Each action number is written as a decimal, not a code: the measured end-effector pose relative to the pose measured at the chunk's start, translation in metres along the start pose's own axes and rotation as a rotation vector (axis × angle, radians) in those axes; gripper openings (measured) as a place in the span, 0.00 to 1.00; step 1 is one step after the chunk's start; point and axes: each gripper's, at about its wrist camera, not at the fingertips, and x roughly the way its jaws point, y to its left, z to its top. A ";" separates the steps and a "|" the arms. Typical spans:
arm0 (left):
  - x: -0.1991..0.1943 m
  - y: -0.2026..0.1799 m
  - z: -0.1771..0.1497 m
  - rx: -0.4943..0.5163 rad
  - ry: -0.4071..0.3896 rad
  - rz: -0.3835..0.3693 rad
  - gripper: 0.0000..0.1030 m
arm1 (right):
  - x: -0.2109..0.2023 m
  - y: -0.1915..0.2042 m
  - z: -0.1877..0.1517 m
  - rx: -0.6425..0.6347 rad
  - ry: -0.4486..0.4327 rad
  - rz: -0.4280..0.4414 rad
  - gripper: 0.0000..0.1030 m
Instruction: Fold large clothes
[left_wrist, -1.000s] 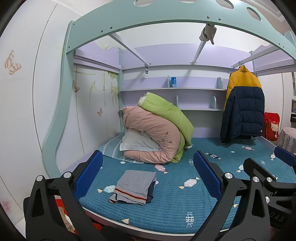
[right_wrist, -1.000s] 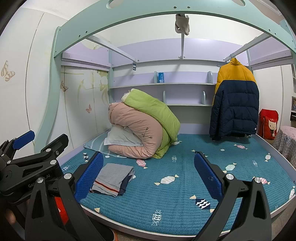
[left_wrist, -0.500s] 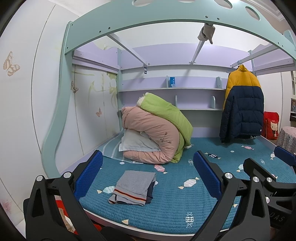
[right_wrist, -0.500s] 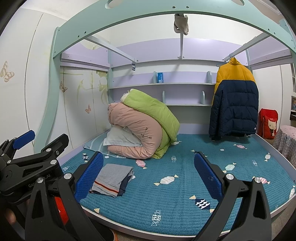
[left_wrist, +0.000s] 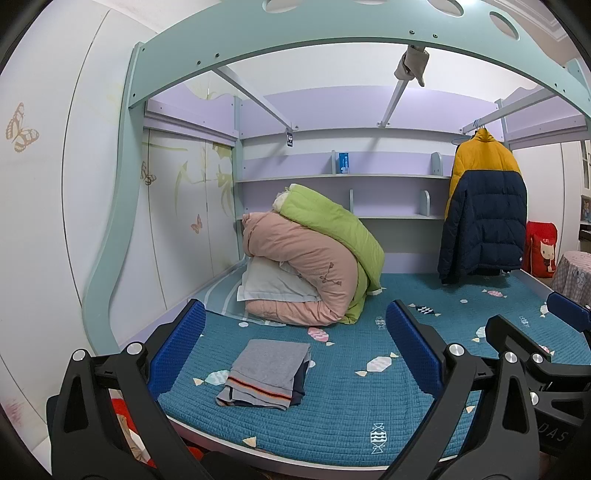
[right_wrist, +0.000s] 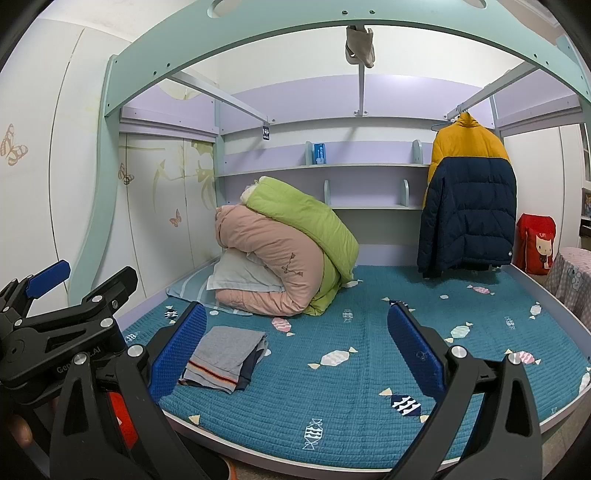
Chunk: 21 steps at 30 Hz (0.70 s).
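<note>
A folded grey garment with an orange stripe lies on a dark folded one (left_wrist: 267, 373) near the front left of the teal bed (left_wrist: 351, 413); it also shows in the right wrist view (right_wrist: 223, 357). A yellow and navy puffer jacket (left_wrist: 484, 218) hangs on a rail at the back right, seen too in the right wrist view (right_wrist: 467, 203). My left gripper (left_wrist: 295, 350) is open and empty, held off the bed's front edge. My right gripper (right_wrist: 295, 350) is open and empty beside it.
Rolled pink and green quilts on a pillow (left_wrist: 310, 266) fill the bed's back left. A shelf unit (left_wrist: 343, 177) lines the back wall. A red bag (left_wrist: 541, 249) and a covered table (left_wrist: 576, 273) stand right. The bed frame arch (left_wrist: 332, 40) spans overhead.
Both views have drifted very slightly; nothing on the bed has moved and both grippers stay open.
</note>
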 end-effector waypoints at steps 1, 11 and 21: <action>0.000 0.000 0.000 0.000 0.000 0.000 0.95 | 0.000 0.000 -0.001 0.001 0.000 -0.002 0.92; 0.000 0.000 0.000 0.001 0.001 0.000 0.95 | -0.001 0.002 -0.001 0.003 0.001 -0.005 0.92; 0.001 0.001 0.000 0.001 0.001 -0.002 0.95 | -0.002 0.004 -0.002 0.007 0.002 -0.007 0.92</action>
